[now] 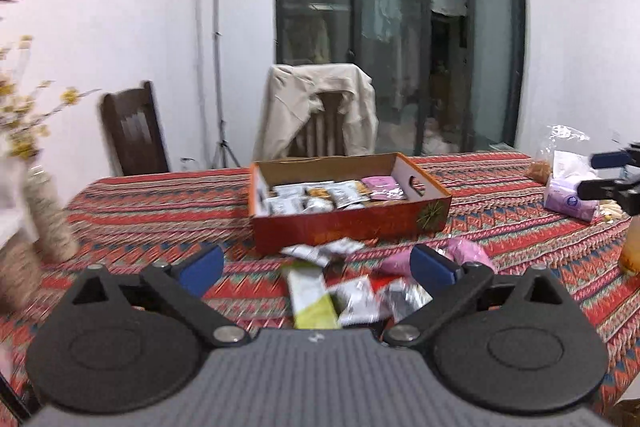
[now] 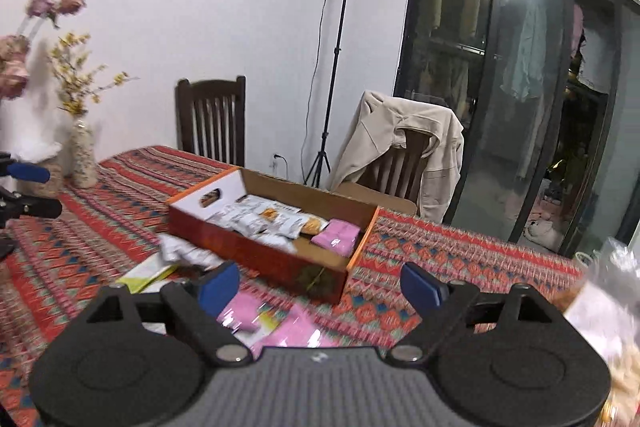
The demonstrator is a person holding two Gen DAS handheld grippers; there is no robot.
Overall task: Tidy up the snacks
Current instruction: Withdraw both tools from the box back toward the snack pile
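Both claws spread and empty: my left claw [image 1: 318, 265] sits nearest the green-white packet [image 1: 312, 301], lengthwise dead ahead; right claw [image 2: 320, 285] over pink packets [image 2: 248, 315].

Left claw [image 1: 318, 265], right claw [image 2: 320, 283] agape, empty

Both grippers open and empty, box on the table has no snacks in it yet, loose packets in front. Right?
Not quite: the box already holds snack packets, clear in the left wrist view. Both the left gripper and right gripper are open and empty, loose packets in front.
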